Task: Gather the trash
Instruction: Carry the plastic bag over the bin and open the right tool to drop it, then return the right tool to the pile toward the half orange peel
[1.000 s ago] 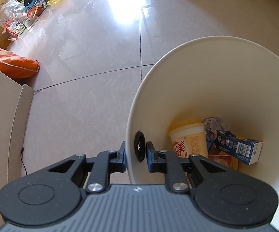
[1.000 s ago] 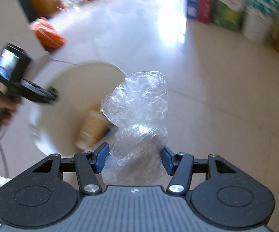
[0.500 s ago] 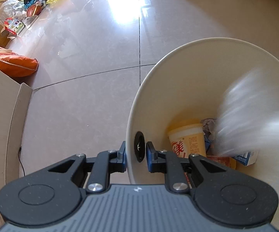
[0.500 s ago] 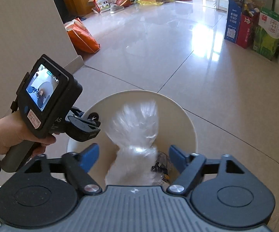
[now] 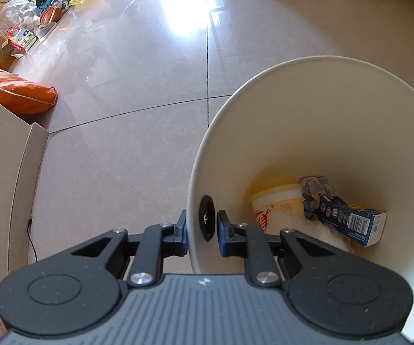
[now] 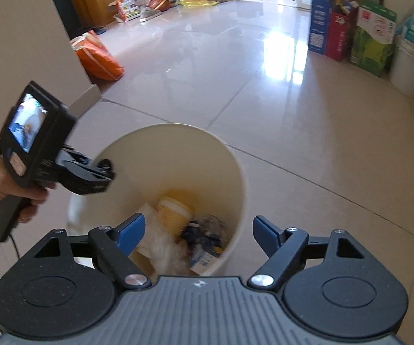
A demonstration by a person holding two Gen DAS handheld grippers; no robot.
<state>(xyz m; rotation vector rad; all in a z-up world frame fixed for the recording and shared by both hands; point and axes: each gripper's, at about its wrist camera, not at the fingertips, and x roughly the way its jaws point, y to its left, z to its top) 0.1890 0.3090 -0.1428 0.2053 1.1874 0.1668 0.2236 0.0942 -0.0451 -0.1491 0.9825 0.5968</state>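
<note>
A cream trash bin (image 5: 336,120) stands tilted on the tiled floor, and my left gripper (image 5: 201,227) is shut on its rim, one finger outside the wall and one inside. Inside lie a yellow noodle cup (image 5: 275,207), a blue carton (image 5: 347,220), crumpled grey paper (image 5: 316,185) and the clear plastic bag (image 6: 161,244). In the right wrist view my right gripper (image 6: 198,233) hangs open over the bin (image 6: 175,155) with nothing between its fingers. A hand holds the left gripper (image 6: 103,171) at the bin's left rim.
An orange sack (image 5: 24,97) lies by a beige wall corner (image 5: 3,155) at the left. Cardboard boxes, a ball and bags clutter the far left floor (image 5: 51,8). Cartons and a white bucket (image 6: 408,66) line the right wall.
My right gripper opened and let go of the clear plastic bag, which dropped into the bin. The left gripper kept its hold on the rim.
</note>
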